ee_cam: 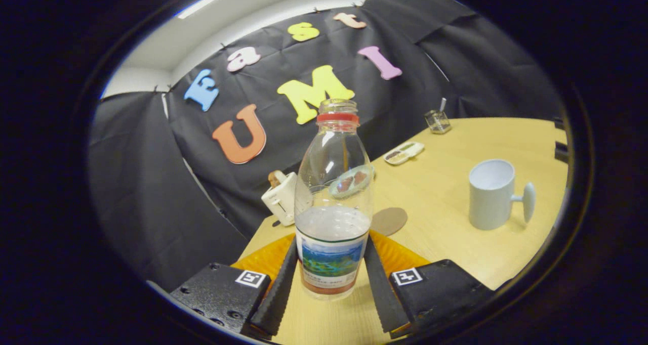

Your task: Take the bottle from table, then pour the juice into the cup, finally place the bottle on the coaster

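A clear plastic bottle point(332, 203) with a red neck ring and no cap stands upright between my fingers, roughly half full of pale liquid. My gripper point(330, 244) is shut on the bottle, both fingers pressing on its labelled lower part. A round brown coaster point(388, 220) lies on the wooden table point(455, 254) just beyond the bottle, slightly to its right. The pale blue-grey cup point(491, 193) stands further right, its knobbed handle pointing right and its mouth open upward.
A white toaster-like box point(281, 196) sits at the table's left edge behind the bottle. A small oval dish point(403, 153) and a little glass jar with a spoon point(438, 121) stand near the far edge by the black cloth wall.
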The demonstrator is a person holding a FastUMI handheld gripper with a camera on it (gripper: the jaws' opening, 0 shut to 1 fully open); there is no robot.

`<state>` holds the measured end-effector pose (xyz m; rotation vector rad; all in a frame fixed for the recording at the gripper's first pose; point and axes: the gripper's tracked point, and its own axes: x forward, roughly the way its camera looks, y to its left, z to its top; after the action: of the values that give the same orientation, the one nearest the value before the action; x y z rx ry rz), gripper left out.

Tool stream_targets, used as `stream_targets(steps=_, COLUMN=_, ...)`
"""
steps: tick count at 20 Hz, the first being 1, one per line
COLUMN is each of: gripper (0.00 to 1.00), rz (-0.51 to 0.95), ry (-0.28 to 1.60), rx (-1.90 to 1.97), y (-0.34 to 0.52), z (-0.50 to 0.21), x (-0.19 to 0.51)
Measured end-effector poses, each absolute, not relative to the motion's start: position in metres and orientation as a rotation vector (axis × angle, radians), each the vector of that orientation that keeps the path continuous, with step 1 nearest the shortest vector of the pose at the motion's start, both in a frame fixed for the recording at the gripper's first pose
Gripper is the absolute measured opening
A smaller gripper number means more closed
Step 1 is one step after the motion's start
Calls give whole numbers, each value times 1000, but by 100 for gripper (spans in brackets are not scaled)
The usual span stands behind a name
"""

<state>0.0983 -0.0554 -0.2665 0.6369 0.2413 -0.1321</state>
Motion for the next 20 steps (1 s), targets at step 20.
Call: stream_targets(steps=20, gripper=75, rz=-180, ry=141, rx=1420, y=-90, z=-274, x=105)
